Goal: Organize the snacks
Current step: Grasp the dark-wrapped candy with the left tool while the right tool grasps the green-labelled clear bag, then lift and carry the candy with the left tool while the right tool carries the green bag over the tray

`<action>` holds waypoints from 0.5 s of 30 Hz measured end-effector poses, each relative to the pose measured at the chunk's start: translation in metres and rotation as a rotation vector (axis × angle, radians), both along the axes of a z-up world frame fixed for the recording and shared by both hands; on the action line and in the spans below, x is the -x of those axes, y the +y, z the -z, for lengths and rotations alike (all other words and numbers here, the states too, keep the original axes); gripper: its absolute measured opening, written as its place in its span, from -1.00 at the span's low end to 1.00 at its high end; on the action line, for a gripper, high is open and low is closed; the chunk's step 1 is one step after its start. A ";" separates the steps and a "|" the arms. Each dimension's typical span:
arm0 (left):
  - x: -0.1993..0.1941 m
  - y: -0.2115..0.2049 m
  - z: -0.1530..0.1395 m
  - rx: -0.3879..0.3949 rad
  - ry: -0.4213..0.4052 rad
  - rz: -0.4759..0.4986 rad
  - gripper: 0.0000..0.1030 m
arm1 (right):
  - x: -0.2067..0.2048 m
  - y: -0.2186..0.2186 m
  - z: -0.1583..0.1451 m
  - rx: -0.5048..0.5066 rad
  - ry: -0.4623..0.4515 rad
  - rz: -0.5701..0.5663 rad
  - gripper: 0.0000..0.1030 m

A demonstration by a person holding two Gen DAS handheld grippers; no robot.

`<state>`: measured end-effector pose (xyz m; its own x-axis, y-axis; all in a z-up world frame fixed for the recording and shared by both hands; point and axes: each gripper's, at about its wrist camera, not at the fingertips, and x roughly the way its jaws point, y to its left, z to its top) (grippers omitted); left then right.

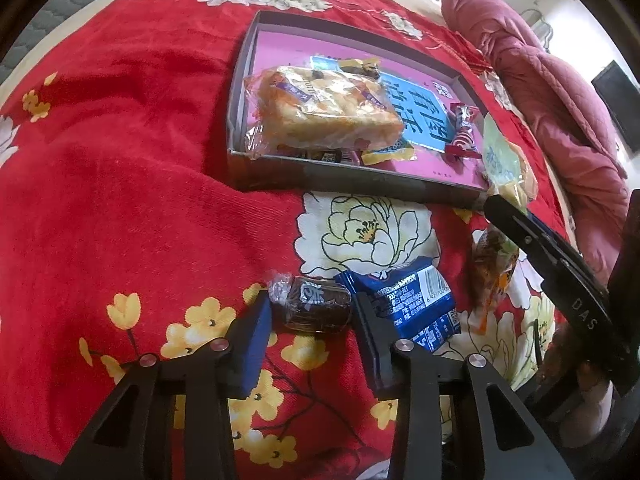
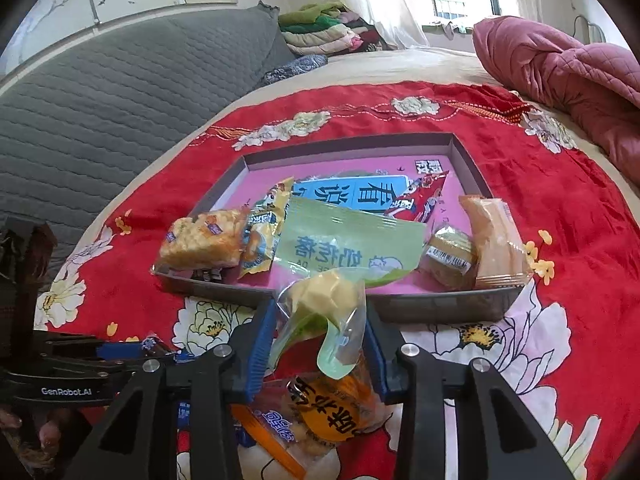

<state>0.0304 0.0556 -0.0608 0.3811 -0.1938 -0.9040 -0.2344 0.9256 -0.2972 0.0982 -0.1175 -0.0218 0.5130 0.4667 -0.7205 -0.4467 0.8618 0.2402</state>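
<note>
red floral bedspread (image 1: pixel 120 160); left tongs (image 1: pixel 312 312) clamp brown sweet (image 1: pixel 310 306), right tongs (image 2: pixel 320 336) green packet (image 2: pixel 332 280).

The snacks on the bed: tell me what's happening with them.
A person works two handheld grippers, sorting snacks into a shallow box on the red bedspread. The left gripper is closed around a dark wrapped cake; the right gripper pinches a green-and-clear packet at the box's near edge. Several snacks already lie inside.
</note>
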 end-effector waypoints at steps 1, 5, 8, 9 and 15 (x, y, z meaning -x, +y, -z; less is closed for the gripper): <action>0.000 0.000 0.000 -0.002 -0.001 0.002 -0.21 | 0.000 0.001 -0.001 -0.001 -0.002 -0.003 -0.20; -0.001 -0.001 -0.002 -0.009 -0.007 0.008 -0.22 | 0.002 0.002 0.000 0.001 -0.005 -0.009 -0.20; -0.001 -0.001 -0.004 -0.010 -0.014 0.004 -0.23 | 0.003 0.001 -0.002 -0.005 -0.010 -0.014 -0.21; 0.000 0.000 -0.006 -0.011 -0.017 0.002 -0.23 | 0.003 0.001 -0.002 -0.006 -0.012 -0.016 -0.21; 0.003 0.002 -0.015 -0.011 -0.035 -0.007 -0.23 | 0.007 0.001 -0.008 -0.018 -0.036 -0.029 -0.21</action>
<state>0.0273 0.0575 -0.0462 0.4140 -0.1813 -0.8921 -0.2307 0.9271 -0.2955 0.0908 -0.1165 -0.0135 0.5245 0.4945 -0.6931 -0.4803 0.8440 0.2387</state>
